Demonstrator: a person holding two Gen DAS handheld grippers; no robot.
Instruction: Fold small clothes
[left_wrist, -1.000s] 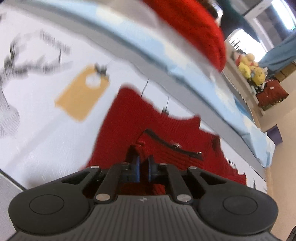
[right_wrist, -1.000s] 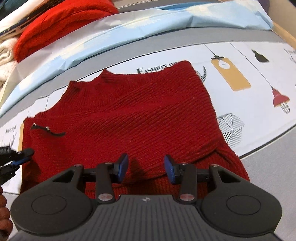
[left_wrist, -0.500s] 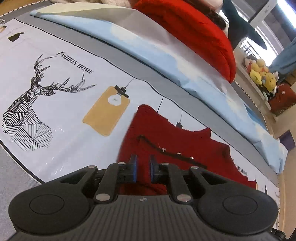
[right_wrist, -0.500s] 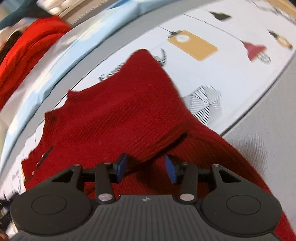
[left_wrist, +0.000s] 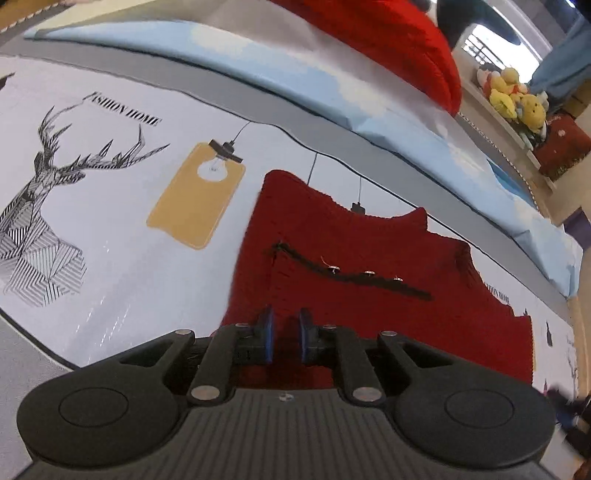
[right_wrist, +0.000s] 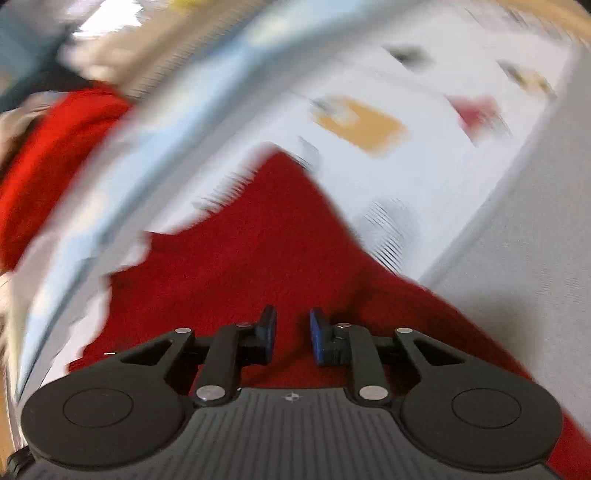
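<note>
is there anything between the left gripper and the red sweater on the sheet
Nothing visible. The left gripper is right at the near edge of the red sweater, its nearly closed jaws over the knit, with only printed sheet around it.

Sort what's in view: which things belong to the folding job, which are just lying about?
Job: red sweater, flat on the printed sheet; left gripper; right gripper, jaws have just been closing with sweater fabric between them.

Lying about: red knit pile, blue bedding, plush toys.
</note>
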